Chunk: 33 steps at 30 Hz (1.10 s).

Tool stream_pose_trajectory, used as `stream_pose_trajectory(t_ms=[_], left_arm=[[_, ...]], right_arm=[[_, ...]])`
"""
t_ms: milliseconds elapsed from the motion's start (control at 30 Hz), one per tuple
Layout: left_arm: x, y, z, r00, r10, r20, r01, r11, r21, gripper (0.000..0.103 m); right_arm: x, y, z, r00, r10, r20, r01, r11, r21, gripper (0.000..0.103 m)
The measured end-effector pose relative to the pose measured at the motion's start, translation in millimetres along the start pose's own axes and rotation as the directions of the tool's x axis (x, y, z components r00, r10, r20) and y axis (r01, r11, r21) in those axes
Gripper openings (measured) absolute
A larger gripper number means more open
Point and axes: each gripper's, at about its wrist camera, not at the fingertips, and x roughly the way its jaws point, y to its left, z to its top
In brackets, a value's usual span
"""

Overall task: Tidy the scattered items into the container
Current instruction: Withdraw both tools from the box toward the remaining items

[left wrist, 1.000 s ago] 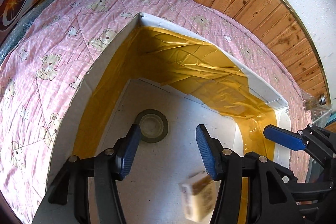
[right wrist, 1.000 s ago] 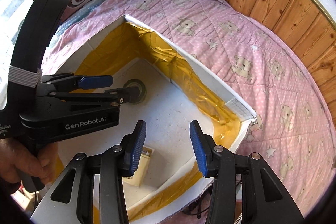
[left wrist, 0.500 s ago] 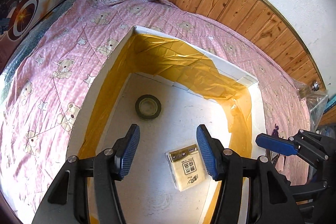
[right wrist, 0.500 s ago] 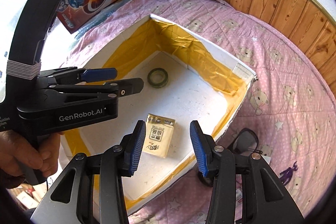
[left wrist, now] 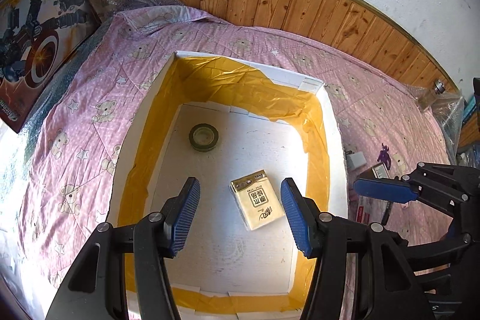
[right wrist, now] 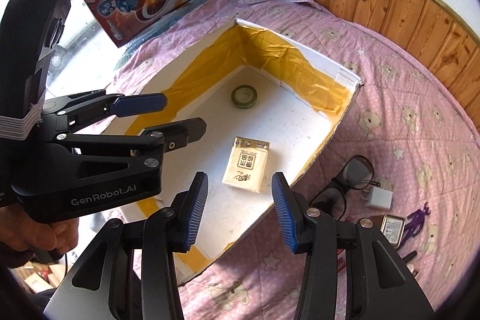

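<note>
The white, yellow-taped container [right wrist: 303, 125] at frame centre already holds a tape roll [right wrist: 244, 96] and a tissue pack [right wrist: 246, 165], while the left gripper [left wrist: 240, 212] and right gripper [right wrist: 240, 201], both spread and empty, must next reach the glasses [right wrist: 348, 182], charger [right wrist: 378, 198] and small tin [right wrist: 392, 230] at lower right.

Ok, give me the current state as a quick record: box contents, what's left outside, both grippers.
container: white box with yellow tape lining, on pink bedspread
in box: tape roll; tissue pack, lying flat
outside, right of box: glasses, white charger, small tin, purple figure
left gripper: jaws open, empty, above box
right gripper: jaws open, empty
</note>
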Motion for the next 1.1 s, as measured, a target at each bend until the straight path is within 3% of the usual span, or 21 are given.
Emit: stream_pose_trajectory(t_ms=[700,1100], left_arm=[[-51,-42,-49,0.999,0.009,0.051,-0.013,0.996,0.085,0.058],[-65,-70,-73,0.998,-0.018,0.064,0.009,0.992,0.128,0.058]], right_arm=[[-36,24,-68,0.995,0.057,0.085,-0.063,0.995,0.071,0.050],[-59,10,-116,0.982,0.074,0.173,-0.106,0.977,0.184,0.050]])
